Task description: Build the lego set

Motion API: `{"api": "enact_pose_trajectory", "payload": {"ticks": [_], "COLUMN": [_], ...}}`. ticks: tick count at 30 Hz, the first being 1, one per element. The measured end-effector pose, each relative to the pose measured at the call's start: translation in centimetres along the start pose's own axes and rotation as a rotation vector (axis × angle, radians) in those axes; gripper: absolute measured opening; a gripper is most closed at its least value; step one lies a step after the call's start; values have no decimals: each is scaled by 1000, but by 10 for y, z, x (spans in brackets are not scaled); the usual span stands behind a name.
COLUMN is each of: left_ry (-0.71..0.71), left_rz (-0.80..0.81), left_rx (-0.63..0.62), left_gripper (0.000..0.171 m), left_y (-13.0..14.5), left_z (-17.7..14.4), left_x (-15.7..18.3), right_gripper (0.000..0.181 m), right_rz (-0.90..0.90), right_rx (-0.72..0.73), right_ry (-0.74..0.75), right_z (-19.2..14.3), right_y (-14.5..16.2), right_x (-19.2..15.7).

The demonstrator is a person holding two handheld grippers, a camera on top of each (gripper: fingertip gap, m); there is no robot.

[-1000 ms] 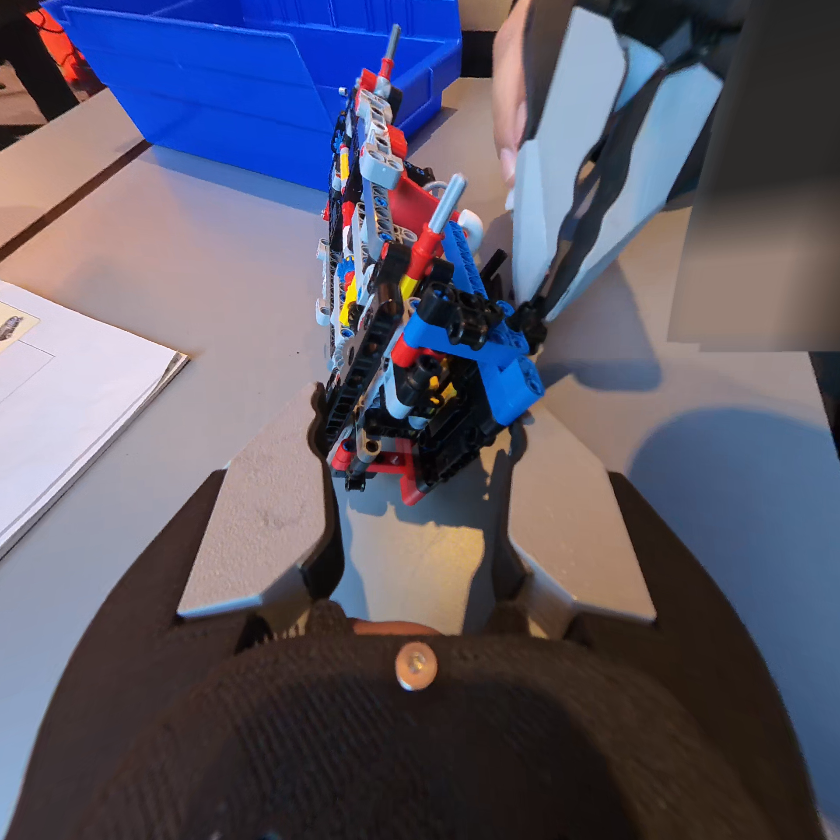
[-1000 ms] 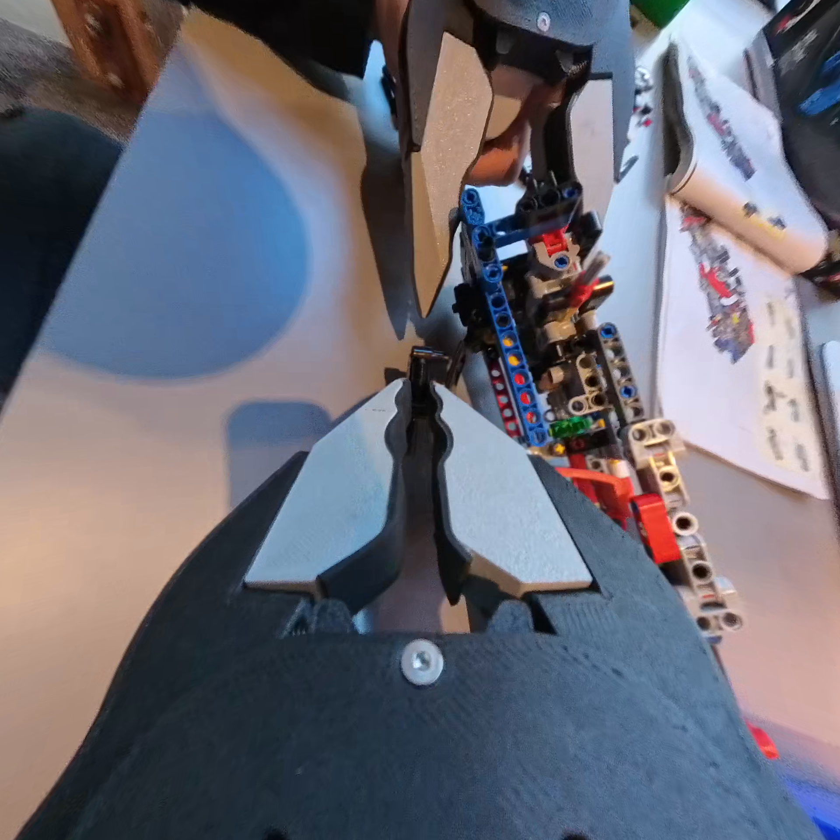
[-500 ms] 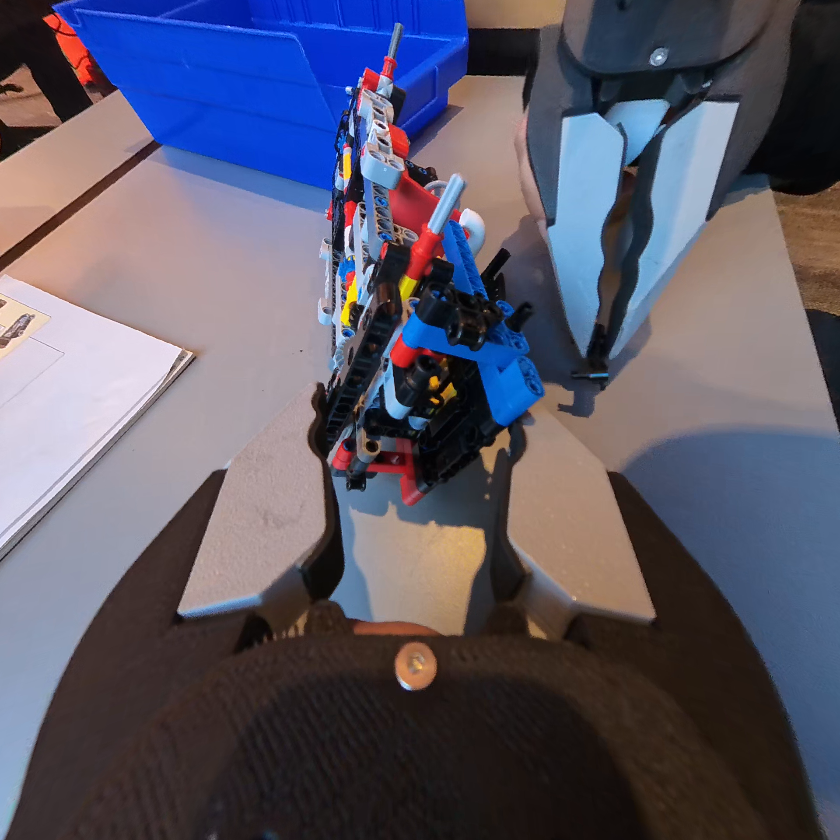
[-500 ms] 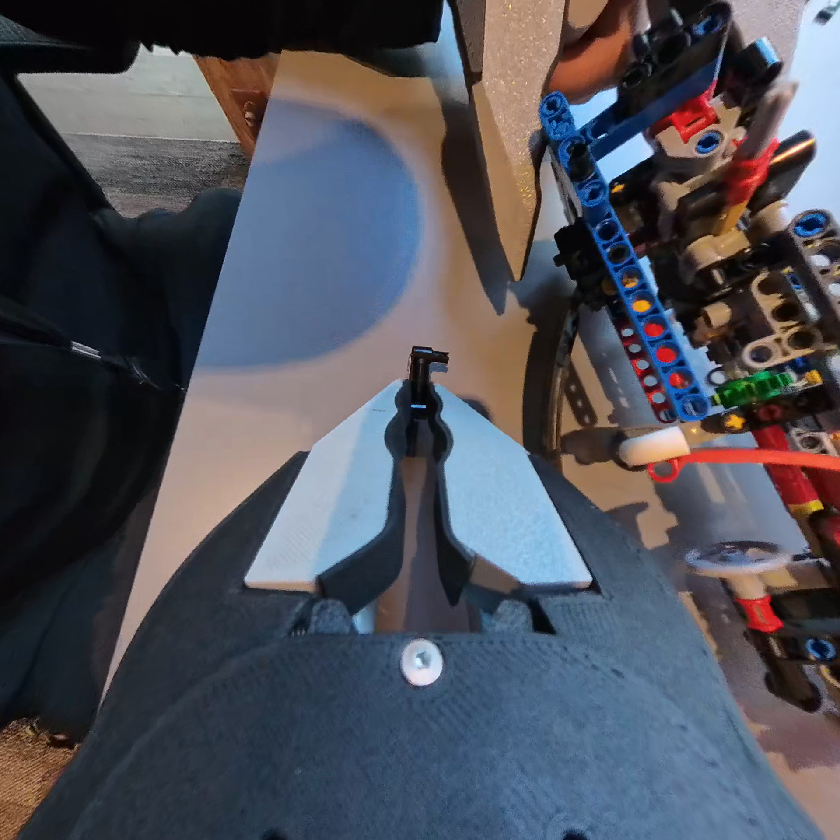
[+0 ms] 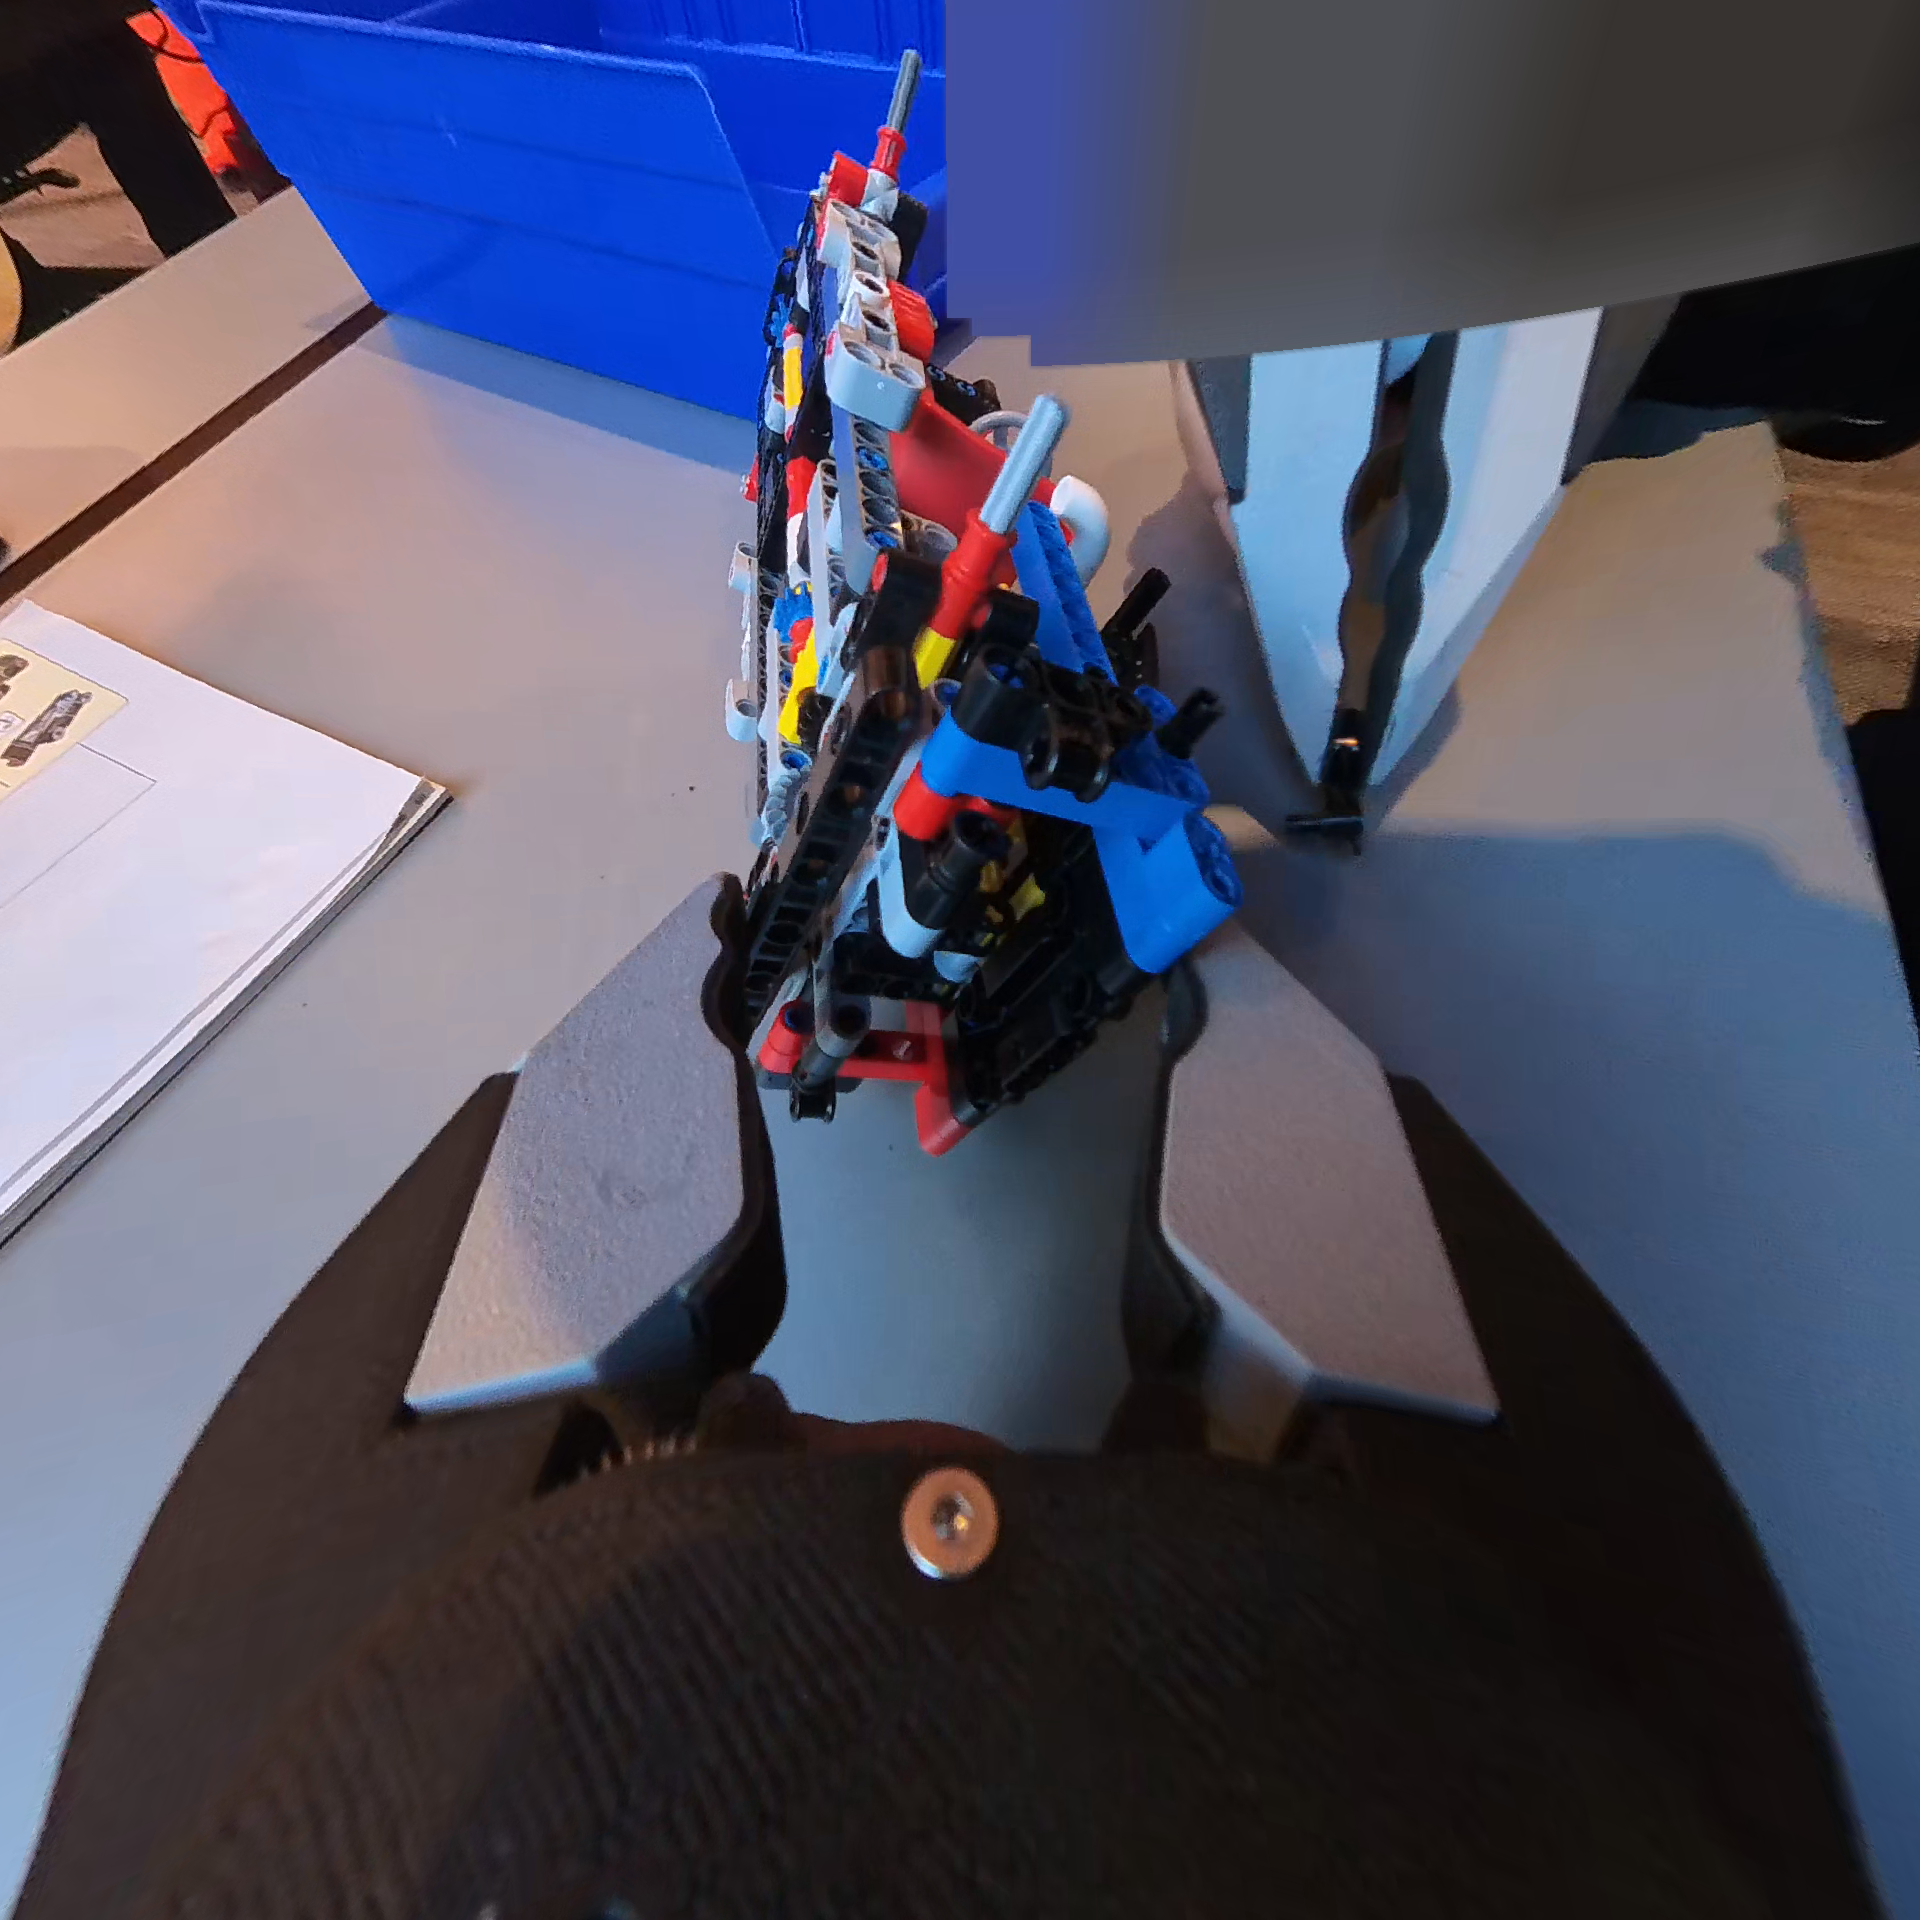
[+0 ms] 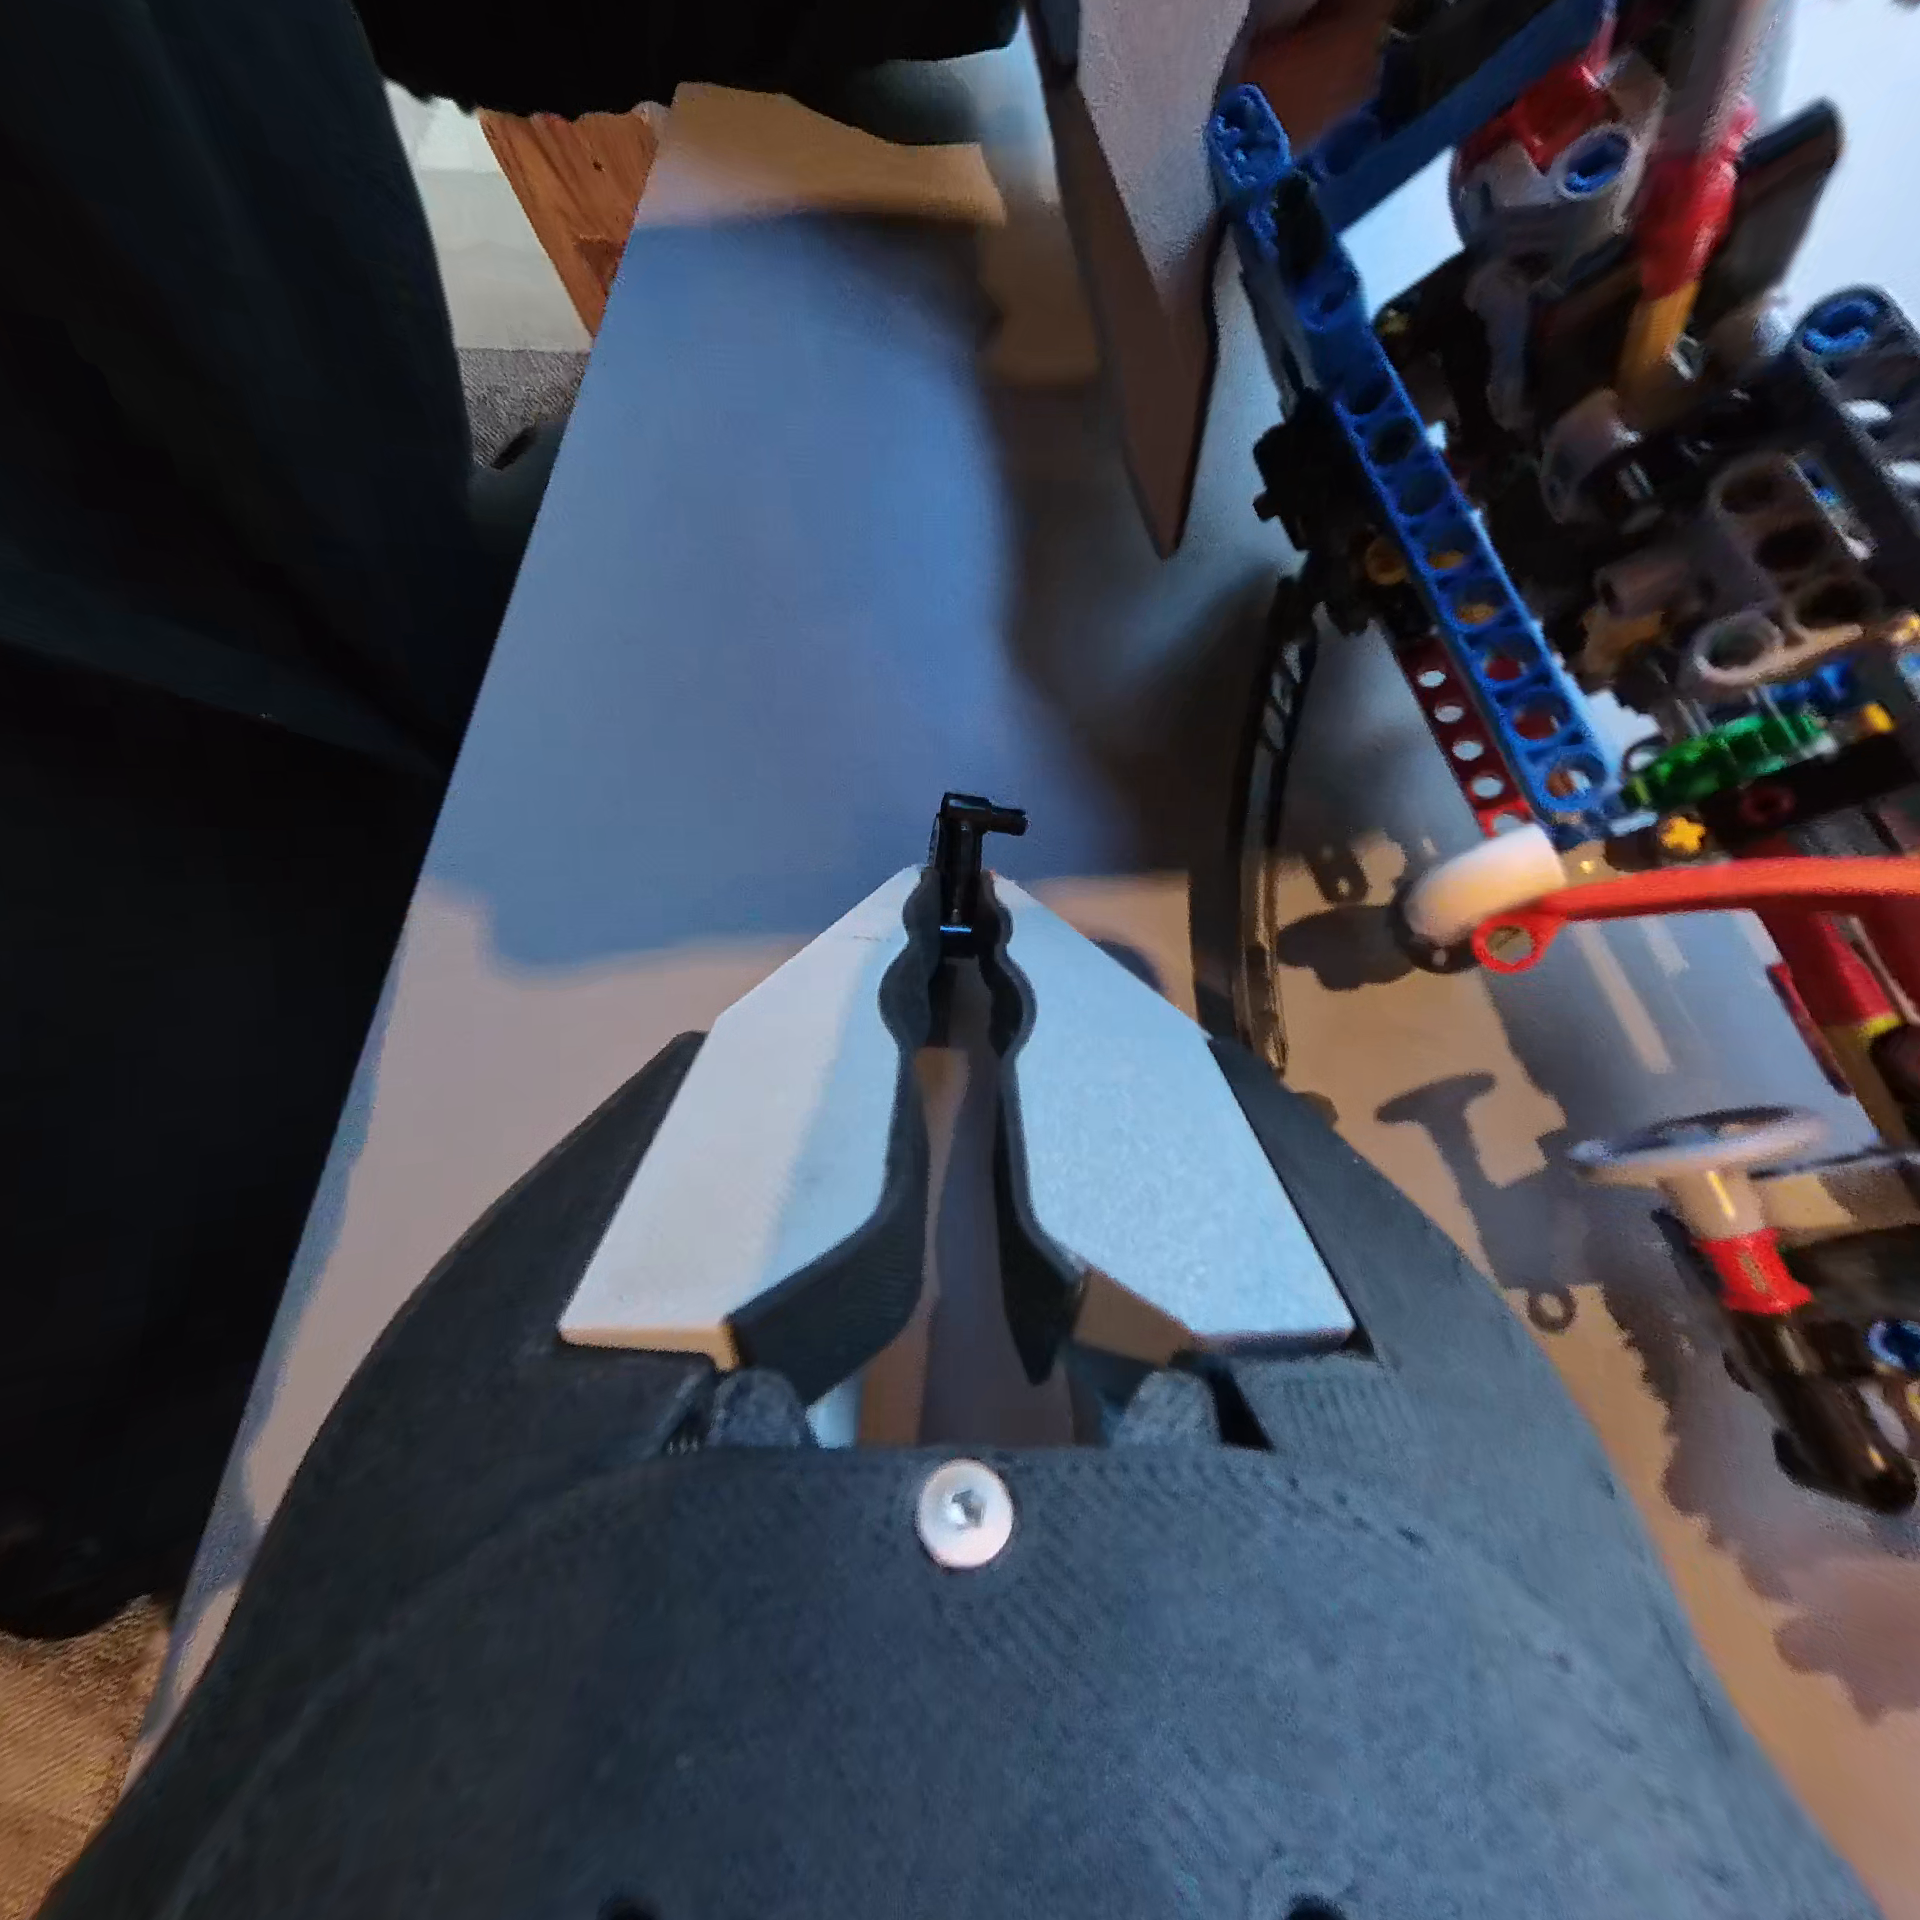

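My left gripper (image 5: 951, 940) is shut on the near end of the partly built lego model (image 5: 935, 665), a tall frame of black, blue, red and grey beams held on edge over the grey table (image 5: 468, 540). My right gripper (image 6: 958, 883) is shut on a small black angled pin (image 6: 971, 847) that sticks out past its tips. In the left wrist view the right gripper (image 5: 1351, 769) hangs tips-down just right of the model, the pin (image 5: 1330, 800) near the table. In the right wrist view the model (image 6: 1558, 582) stands at the right, apart from the pin.
A blue plastic bin (image 5: 540, 166) stands at the back of the table behind the model. An open instruction booklet (image 5: 156, 862) lies at the left. The table's right edge (image 6: 488, 727) runs close beside my right gripper, with a person's dark clothing (image 6: 208, 623) past it.
My right gripper has pulled away from the model's blue end with the black pin and now hangs to its right, tips down. The left gripper and model have stayed put.
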State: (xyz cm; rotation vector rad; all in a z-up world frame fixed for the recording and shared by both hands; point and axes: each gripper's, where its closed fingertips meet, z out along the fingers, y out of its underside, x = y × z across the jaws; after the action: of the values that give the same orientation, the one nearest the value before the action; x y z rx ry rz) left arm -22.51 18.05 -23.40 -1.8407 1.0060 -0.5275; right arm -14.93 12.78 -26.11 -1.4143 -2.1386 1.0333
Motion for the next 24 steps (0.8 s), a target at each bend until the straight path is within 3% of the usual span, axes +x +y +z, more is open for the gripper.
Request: {"api": "enact_pose_trajectory", "payload": {"ticks": [14, 24], "left_ry": [3, 4], "left_rz": [-11, -11], "left_rx": [2, 1], "left_gripper": [78, 79], "left_y": [1, 1], "left_z": [-2, -1], "left_x": [-1, -1], "right_gripper": [3, 3], "right_rz": [7, 99], "right_rx": [30, 222], "right_ry": [28, 11], "right_z": [-2, -24], "right_y": [-5, -32], "right_x": [6, 14]}}
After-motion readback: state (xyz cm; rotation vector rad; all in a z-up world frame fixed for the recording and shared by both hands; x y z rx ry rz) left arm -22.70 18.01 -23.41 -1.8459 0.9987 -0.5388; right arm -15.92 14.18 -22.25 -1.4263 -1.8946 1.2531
